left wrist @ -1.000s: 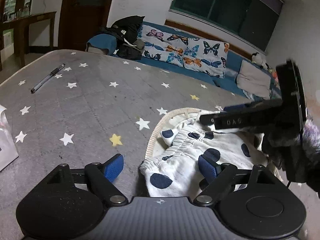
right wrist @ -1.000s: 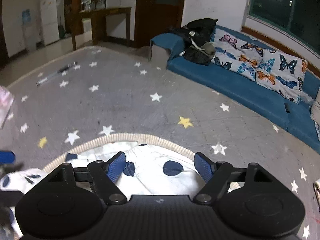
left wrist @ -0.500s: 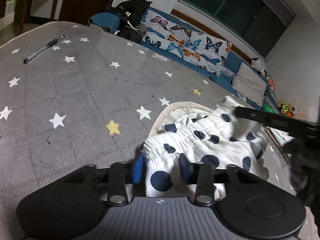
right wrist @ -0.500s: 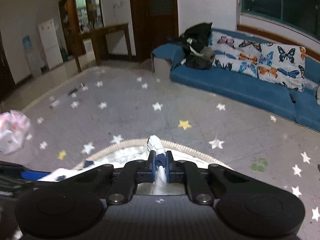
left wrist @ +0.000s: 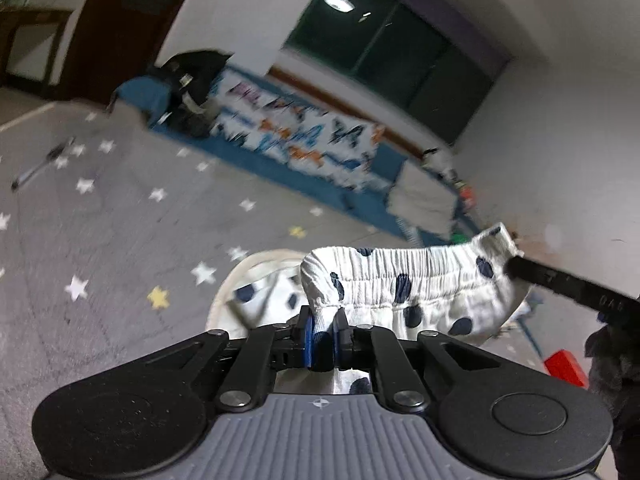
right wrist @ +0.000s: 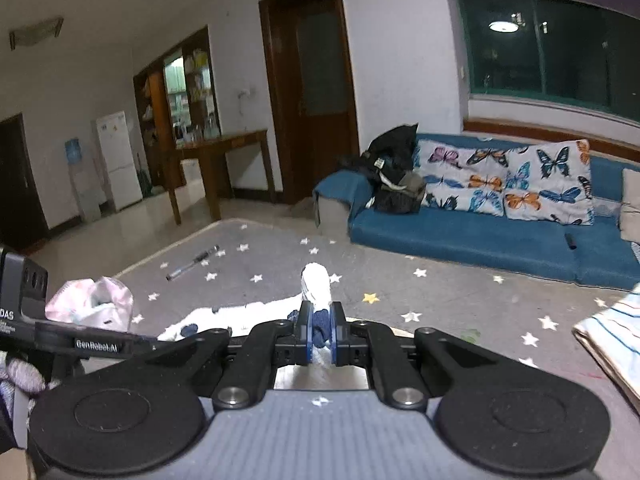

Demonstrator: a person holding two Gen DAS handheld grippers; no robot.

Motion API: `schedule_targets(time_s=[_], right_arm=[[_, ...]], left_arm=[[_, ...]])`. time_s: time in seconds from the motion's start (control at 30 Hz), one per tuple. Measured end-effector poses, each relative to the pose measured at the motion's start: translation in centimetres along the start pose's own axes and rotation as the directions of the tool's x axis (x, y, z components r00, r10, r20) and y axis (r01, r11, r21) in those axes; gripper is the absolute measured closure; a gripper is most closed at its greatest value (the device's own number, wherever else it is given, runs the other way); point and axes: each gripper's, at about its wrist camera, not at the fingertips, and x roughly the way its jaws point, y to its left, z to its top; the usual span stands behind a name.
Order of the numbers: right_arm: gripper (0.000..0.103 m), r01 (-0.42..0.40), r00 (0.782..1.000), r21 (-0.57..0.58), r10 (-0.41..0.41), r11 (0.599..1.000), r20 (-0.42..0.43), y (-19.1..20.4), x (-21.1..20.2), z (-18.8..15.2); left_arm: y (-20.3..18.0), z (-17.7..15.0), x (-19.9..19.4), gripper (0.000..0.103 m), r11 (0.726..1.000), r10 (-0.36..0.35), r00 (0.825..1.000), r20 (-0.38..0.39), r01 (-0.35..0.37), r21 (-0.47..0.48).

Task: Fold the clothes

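Holding one white garment with dark blue dots (left wrist: pixel 404 292) up between two grippers, a person works above a grey star-patterned mat (left wrist: pixel 120 248). At one end of the elastic waistband, the left gripper (left wrist: pixel 322 338) is clenched on a bunched bit of cloth. The right gripper (right wrist: pixel 322 336) is clamped on the other end, with a tuft of white fabric poking out past its blue pads (right wrist: pixel 306 334). In the left view the waistband stretches level between the two grips, lifted clear of a round cream basket (left wrist: pixel 236 284) just beneath; the rest of the garment hangs down out of sight.

Judging from this, the step in hand is lifting and spreading the garment before laying it flat. To do it well, both grips should stay at equal height and pull gently apart so the waistband stays taut without slipping, then lower the cloth onto bare mat, not back into the basket.

Counted: one dotted garment, two grippers, one basket, one pen (right wrist: pixel 193 262) on the mat, one pink and white plastic bag (right wrist: pixel 94 300), two butterfly cushions (right wrist: pixel 508 184) on one blue sofa (right wrist: pixel 480 240), and one folded striped cloth (right wrist: pixel 612 332) at the right edge
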Motion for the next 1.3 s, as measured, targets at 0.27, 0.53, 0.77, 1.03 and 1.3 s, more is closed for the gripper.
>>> schedule_targets(time_s=[0.27,0.53,0.77,1.03,1.3], right_arm=[[0.096,-0.027,0.998,0.032,0.026,0.999,0.055,1.3,-8.6,-2.5],[0.096,-0.077,0.997,0.041,0.078,0.996,-0.013,3.6,-14.2,-7.3],[0.096,-0.121,0.98,0.09,0.134,0.989,-0.147,4.4,-15.6,-12.2],[0.082,-0.171,0.948,0.122,0.197,0.978,-0.251,3.4,-17.2,-15.4],[0.077,-0.186,0.967,0.15,0.207,0.971,-0.146,1.8,-17.3,-12.3]], left_arm=[[-3.3,-1.8,-5.6,0.093,0.983,-0.143,0.989,0.029,0.139,0.123],[-4.3,-6.6,-9.5,0.093,0.954,-0.216,0.973,-0.075,0.227,0.196],[-4.1,-11.2,-10.4,0.092,0.938,-0.224,0.95,-0.218,0.271,0.215],[-3.3,-12.2,-12.0,0.082,0.916,-0.212,0.938,-0.275,0.289,0.277],[-3.6,-9.9,-14.2,0.065,0.892,-0.281,0.95,-0.138,0.312,0.328]])
